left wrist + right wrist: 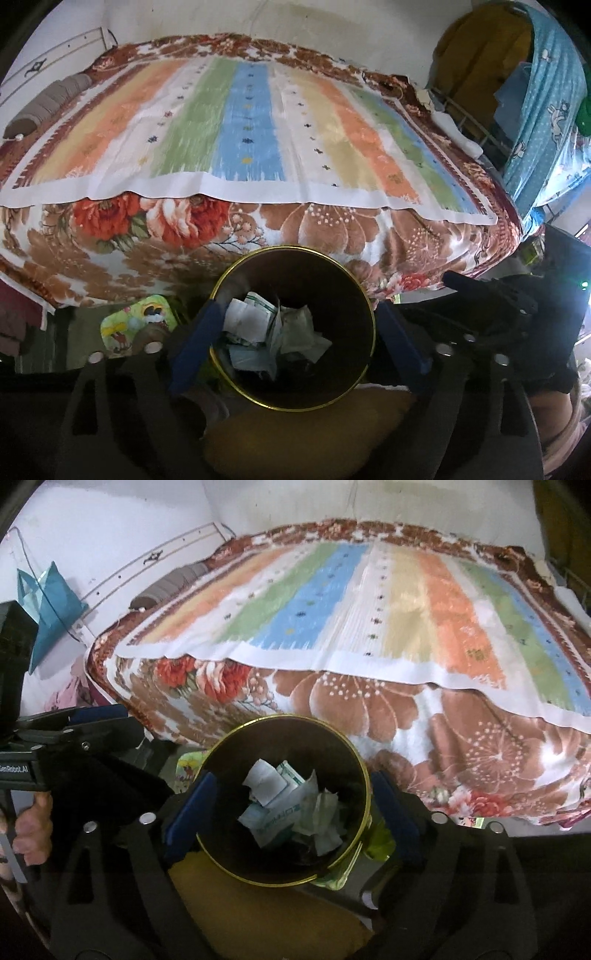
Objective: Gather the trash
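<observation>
Left wrist view: left gripper (295,332) spread wide around the trash bin (354,295) stuffed with paper (273,328); right gripper (291,805) same, bed (369,627) at 12 o'clock.

Dim, soft daylight; blurred, smeared detail; heavy fisheye bending, dark corners.

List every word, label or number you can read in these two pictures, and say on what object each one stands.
"esRobot.AI", cut off at the edge: white letters on the black body of the left gripper, seen in the right wrist view.
Teal mirrored letters on a white plastic wrapper inside the round black bin with a gold rim: too blurred to read.
Nothing else is readable.
</observation>
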Available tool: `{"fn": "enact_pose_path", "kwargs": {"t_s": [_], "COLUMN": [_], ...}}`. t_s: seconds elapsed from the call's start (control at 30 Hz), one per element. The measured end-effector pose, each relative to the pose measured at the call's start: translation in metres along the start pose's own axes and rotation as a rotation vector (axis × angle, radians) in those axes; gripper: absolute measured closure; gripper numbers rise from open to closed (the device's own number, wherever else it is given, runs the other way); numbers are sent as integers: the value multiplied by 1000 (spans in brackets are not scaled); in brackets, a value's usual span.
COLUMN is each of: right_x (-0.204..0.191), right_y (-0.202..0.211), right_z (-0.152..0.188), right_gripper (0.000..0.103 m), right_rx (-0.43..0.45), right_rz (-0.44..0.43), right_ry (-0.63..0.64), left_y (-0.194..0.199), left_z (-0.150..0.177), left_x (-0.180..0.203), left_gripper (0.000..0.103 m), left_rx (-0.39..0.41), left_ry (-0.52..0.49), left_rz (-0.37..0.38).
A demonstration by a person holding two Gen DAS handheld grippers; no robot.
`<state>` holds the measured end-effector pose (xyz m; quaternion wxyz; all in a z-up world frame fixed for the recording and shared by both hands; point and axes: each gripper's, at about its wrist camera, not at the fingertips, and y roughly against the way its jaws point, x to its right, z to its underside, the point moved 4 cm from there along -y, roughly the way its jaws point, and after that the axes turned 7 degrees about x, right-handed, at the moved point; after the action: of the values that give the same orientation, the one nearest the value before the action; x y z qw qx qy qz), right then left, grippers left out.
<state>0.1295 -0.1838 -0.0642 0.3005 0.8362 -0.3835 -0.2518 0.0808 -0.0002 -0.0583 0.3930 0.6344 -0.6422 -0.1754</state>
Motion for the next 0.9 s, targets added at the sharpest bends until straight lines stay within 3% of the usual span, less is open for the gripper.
{"fn": "enact_pose_path", "kwargs": {"t_s": [0.1, 0.37, 0.53, 0.73, 0.9], "right_x": [-8, -22, -21, -22, -22], "right_y": [19, 42, 42, 39, 38], "right_z": [0, 17, 19, 19, 19], "right_gripper": [9, 9, 9, 9, 9], "right_rx": [44, 60, 65, 62, 60], "right_rz": [-6, -27, -27, -40, -47], "right_ry": [2, 31, 15, 7, 5], "left_y": [11, 27, 28, 23, 21], "left_z": [9, 25, 27, 29, 28], "left_x": [-3, -9, -6, -4, -2], "left_gripper": [6, 6, 6, 6, 6], "left_rx": [34, 57, 68, 56, 59], "left_ry": [6, 22, 10, -14, -18], "left_rz": [-23, -59, -29, -76, -68]}}
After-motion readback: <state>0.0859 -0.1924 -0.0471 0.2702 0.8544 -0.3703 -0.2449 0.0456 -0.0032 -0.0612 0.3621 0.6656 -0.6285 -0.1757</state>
